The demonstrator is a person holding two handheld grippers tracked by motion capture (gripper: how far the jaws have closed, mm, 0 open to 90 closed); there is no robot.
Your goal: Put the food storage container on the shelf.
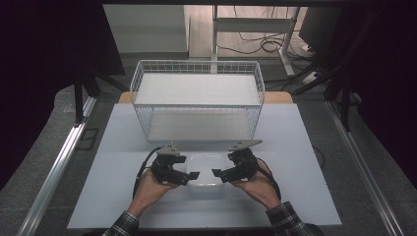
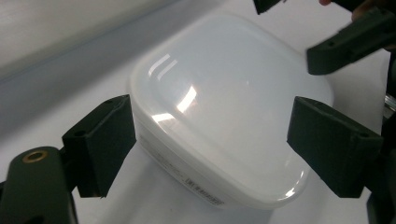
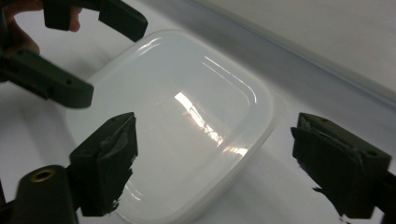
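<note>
High view: a lidded box [image 1: 205,169] near the table's [image 1: 305,196] front edge looks light, stiff, slippery; left gripper [image 1: 193,175] and right gripper [image 1: 217,173] flank it, jaws wide, holding nothing. Grip opposite sides under the lid rim.

A small label on the white container's [image 2: 219,116] side wall — print too tiny to read.

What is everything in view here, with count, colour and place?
Lidded container: one, translucent white, near middle of the table, between the two grippers.
Wire basket: one, white, far side of the table, behind the container.
Table: one, light grey top.
Cables: several, dark, on the floor beyond the table.
Left gripper: one, black, jaws open, at the container's left edge.
Right gripper: one, black, jaws open, at its right edge.
Hands: two, in plaid sleeves, at the bottom.
</note>
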